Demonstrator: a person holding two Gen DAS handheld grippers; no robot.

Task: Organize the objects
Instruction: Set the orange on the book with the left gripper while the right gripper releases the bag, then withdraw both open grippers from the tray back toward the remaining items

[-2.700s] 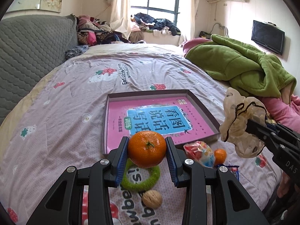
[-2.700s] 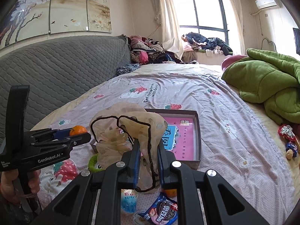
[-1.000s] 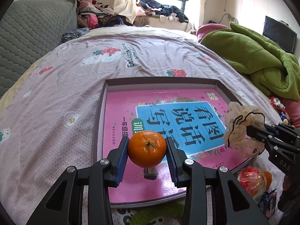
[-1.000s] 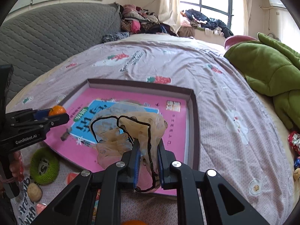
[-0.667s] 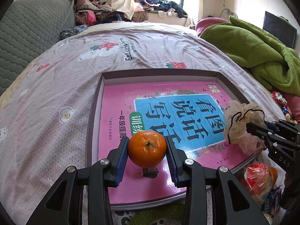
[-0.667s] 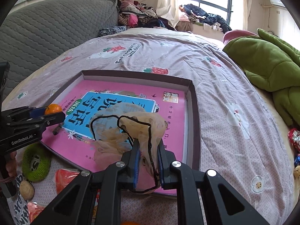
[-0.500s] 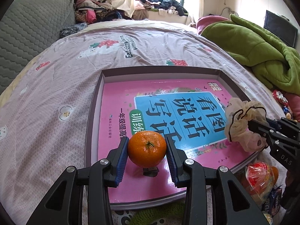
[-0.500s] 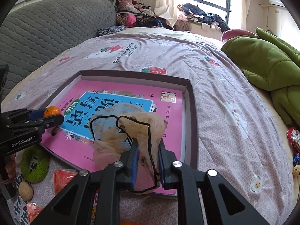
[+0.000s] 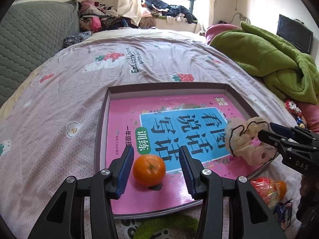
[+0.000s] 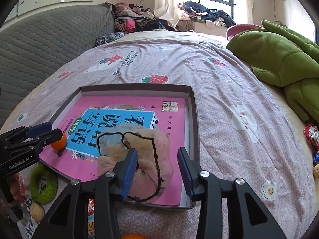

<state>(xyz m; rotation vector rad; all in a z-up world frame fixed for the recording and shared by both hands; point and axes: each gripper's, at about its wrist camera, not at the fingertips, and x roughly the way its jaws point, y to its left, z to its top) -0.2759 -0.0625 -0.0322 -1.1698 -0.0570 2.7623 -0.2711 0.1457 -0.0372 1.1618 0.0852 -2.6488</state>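
A shallow box (image 9: pixel 101 131) on the bed holds a pink book (image 9: pixel 123 119). An orange (image 9: pixel 149 169) rests on the book's near edge, between the jaws of my left gripper (image 9: pixel 156 153). Those jaws are opening and neither pad touches the fruit. In the right wrist view the box (image 10: pixel 194 119) shows a beige scrunchie (image 10: pixel 143 149) with a black edge slumped on the book. My right gripper (image 10: pixel 157 155) is opening around it; the cloth lies against the left pad, clear of the right one. The left gripper (image 10: pixel 39 133) and orange (image 10: pixel 59 142) show at the far left there.
A green knitted ring (image 10: pixel 42 181) and a walnut (image 10: pixel 36 209) lie on the sheet near the box's front. Snack packets (image 9: pixel 265 189) sit to the right of it. A green blanket (image 9: pixel 269 59) fills the right side, a grey headboard (image 10: pixel 39 45) the left.
Both grippers' jaws have spread apart. The orange has dropped from the left pads onto the book. The scrunchie has sagged from the right pads onto the book.
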